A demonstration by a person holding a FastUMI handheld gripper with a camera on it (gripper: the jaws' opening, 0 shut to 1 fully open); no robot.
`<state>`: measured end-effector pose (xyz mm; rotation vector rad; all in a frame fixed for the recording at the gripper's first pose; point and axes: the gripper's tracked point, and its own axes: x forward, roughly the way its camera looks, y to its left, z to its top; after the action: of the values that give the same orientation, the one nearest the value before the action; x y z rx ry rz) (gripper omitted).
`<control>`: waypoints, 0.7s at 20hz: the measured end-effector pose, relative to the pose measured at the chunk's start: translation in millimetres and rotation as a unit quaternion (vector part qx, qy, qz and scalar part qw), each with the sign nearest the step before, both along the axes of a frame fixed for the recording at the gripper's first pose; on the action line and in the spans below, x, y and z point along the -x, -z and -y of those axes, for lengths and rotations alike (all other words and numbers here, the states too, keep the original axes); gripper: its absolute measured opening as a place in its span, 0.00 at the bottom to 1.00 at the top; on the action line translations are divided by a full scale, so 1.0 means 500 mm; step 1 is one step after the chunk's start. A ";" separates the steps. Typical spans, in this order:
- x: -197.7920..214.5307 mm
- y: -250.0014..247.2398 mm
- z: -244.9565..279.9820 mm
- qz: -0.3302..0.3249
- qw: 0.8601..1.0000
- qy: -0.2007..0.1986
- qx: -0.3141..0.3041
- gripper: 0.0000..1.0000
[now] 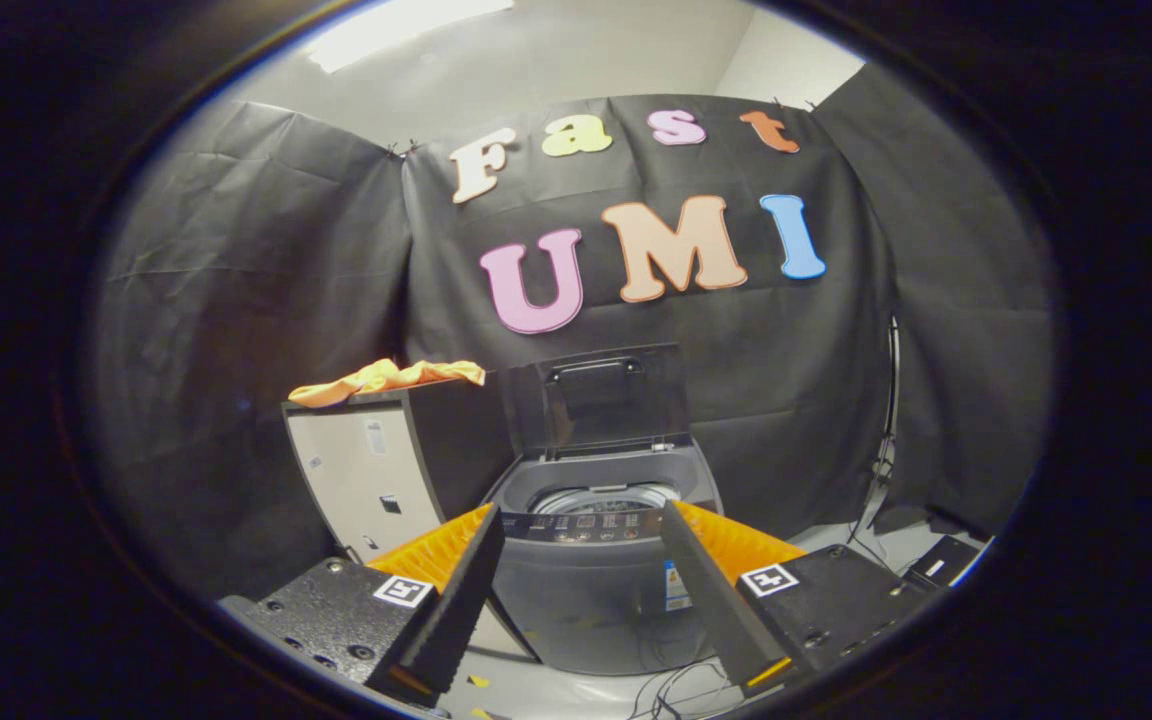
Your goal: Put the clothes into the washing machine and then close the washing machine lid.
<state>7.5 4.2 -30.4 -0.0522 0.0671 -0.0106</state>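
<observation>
Nearest to us, the gripper (pixel 581 525) hangs in the air with its jaws spread wide and nothing between them. Seen through the gap between the two fingers (pixel 456 590), but well beyond them, is the washing machine (pixel 591 590), a grey top-loader standing on the floor (pixel 576 695). Its lid (pixel 616 395) is up, leaning back toward the booth wall, and the drum opening (pixel 604 497) shows below it, behind the control strip. Loose cables (pixel 681 690) trail across the floor in front of the machine.

Beside the machine, on our left and a little farther off, stands a dark cabinet (pixel 386 470). The clothes (pixel 386 378), one orange bundle, lie across its top, higher than the jaws and well apart from them. So we judge the task has hardly begun: the bundle is still to be picked up, nothing is visible in the drum, and the lid is still open.

From here we see several risks. The cloth is limp and flat, so a shallow pinch could catch only a fold and let the rest slip or drag off the cabinet edge. During the carry to the drum, a trailing end could drape over the rim and be trapped when the lid comes down. The raised lid could also be knocked shut early if we swing in too high.
</observation>
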 end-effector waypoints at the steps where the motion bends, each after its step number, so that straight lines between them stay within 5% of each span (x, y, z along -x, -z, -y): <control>1: -0.003 0.004 -0.004 -0.001 1.000 -0.002 0.003 0.96; 14: -0.012 0.037 -0.033 -0.009 0.999 -0.005 0.033 0.96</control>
<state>13.7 20.5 -49.1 -0.1188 0.0841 -0.0020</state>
